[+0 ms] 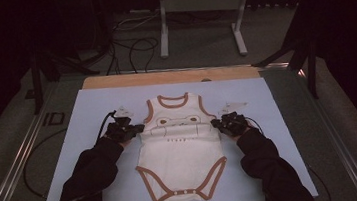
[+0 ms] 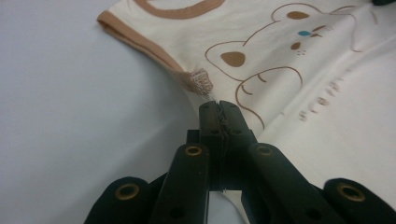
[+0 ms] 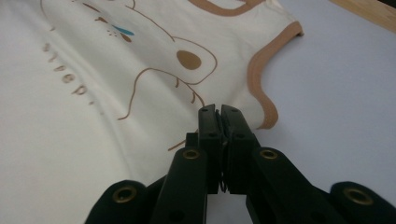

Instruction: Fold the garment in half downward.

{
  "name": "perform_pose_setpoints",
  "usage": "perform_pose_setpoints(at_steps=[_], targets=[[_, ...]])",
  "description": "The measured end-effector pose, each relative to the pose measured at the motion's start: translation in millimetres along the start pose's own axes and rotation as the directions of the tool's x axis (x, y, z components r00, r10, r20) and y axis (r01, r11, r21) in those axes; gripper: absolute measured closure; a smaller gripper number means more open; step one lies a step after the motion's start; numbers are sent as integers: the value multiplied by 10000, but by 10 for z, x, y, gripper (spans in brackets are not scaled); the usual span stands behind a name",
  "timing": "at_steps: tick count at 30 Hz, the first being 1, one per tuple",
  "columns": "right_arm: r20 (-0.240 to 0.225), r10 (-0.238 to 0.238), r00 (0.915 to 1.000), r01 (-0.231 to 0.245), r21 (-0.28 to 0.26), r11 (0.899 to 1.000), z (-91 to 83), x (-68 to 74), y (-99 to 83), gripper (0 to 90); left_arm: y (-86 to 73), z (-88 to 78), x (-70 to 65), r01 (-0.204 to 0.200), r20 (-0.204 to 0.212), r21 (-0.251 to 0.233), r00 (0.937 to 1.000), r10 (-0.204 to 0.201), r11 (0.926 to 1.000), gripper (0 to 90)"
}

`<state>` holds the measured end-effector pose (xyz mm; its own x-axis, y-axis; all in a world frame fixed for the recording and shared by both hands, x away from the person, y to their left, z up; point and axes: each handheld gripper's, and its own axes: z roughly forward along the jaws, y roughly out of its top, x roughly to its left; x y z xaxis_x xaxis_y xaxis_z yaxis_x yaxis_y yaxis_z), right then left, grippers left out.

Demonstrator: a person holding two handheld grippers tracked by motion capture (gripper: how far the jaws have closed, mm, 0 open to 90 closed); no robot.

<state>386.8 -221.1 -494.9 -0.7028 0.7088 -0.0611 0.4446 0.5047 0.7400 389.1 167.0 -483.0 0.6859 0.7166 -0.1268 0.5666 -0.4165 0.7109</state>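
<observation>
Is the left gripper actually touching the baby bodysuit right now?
Touching. The left gripper view shows the left gripper with its jaws closed on the side edge of the baby bodysuit, cloth pinched between them just below the armhole.

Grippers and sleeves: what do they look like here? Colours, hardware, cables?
Both the left gripper and the right gripper are black. Up close, each has two flat jaws on chunky linkage arms with brass-coloured rivets. A pale tag or plate sits by each gripper, details too small. A black cable trails from the left one. The person wears dark long sleeves.
</observation>
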Motion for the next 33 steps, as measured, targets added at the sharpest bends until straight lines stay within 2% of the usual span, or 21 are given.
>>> perform_pose_setpoints(at_steps=[6,11,16,20,28,33], targets=[[-75,-310,9995,309,-71,9995,-164,154,-35,876,-95,-134,-107,-98,271,-28,9996,99,9999,900],[-144,-388,9991,386,-100,9992,-272,267,-85,874,-171,-195,-192,-259,392,91,9989,255,9996,900],[-389,-545,9978,541,-112,9985,-380,362,-170,871,-241,-255,-263,-451,503,188,9978,441,9988,900],[-540,-639,9965,640,1,9980,-440,429,-237,871,-306,-303,-307,-454,731,250,9964,435,9987,900],[-834,-740,9938,776,409,9961,-469,512,-375,870,-461,-286,-393,-489,1181,594,9921,417,9970,900],[-817,-721,9940,767,548,9955,-440,536,-448,865,-517,-252,-411,-565,1089,806,9929,476,9951,900]])
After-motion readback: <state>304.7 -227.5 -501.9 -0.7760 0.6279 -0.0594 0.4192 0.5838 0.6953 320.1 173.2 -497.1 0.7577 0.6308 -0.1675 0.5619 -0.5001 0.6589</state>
